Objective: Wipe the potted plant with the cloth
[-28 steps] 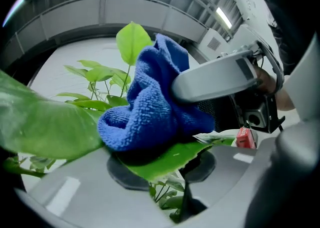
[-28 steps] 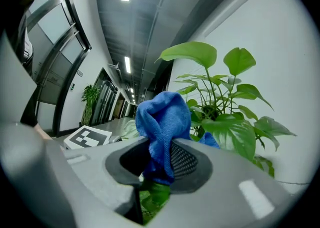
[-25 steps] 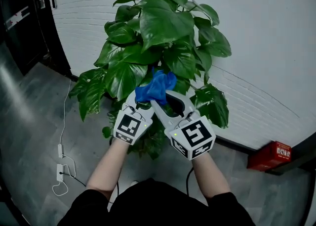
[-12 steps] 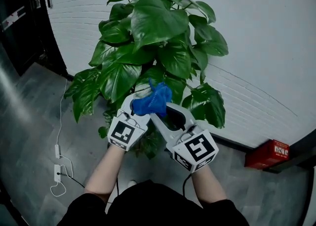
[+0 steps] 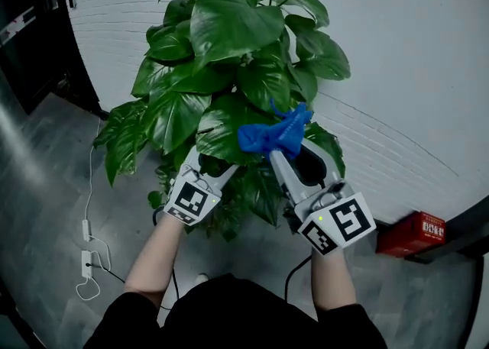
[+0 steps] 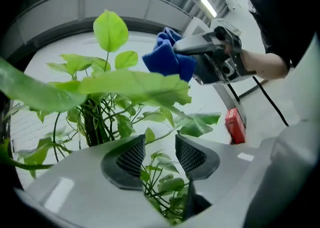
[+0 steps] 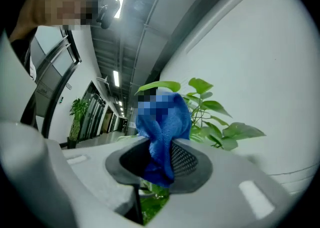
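Observation:
The potted plant (image 5: 229, 34) has big glossy green leaves; its pot is hidden under them. My right gripper (image 5: 281, 150) is shut on a bunched blue cloth (image 5: 275, 132) and holds it up against the leaves on the plant's right side. In the right gripper view the cloth (image 7: 162, 122) stands pinched between the pads (image 7: 184, 159). My left gripper (image 5: 210, 168) sits lower left, under a broad leaf. Its jaws have just been opening, and in the left gripper view the left gripper (image 6: 160, 154) has nothing between its pads, only stems and leaves beyond. That view also shows the cloth (image 6: 167, 57) above a leaf.
A white brick wall (image 5: 397, 72) runs close behind the plant. A red box (image 5: 416, 233) lies on the floor at its foot on the right. A white cable with a power strip (image 5: 85, 256) trails over the grey floor at left, near a dark doorway (image 5: 30, 34).
The cloth was at both grippers' tips; it has gone right and up with the right gripper. The left gripper has sunk a little and now stands apart from it.

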Demonstrator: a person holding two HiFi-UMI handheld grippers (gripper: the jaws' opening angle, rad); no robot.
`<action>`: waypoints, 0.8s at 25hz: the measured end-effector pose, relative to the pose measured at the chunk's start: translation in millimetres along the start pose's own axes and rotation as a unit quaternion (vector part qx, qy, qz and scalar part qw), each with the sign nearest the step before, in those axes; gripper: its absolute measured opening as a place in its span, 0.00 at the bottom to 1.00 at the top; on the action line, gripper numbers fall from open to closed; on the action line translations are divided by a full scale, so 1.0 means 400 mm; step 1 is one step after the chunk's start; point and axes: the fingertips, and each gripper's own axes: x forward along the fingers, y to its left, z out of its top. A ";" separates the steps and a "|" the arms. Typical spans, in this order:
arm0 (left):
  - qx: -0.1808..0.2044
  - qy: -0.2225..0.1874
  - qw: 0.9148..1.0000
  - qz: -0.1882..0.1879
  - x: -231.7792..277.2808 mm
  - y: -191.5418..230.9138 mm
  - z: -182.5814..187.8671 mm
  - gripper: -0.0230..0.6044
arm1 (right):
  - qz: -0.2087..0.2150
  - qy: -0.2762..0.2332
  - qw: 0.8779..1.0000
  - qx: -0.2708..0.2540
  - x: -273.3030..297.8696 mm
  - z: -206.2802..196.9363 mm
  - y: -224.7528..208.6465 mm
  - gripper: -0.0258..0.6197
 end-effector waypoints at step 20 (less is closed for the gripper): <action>-0.043 -0.085 0.995 0.021 0.109 -0.001 0.173 0.34 | -0.012 0.035 0.994 0.100 0.144 -0.092 -0.102 0.21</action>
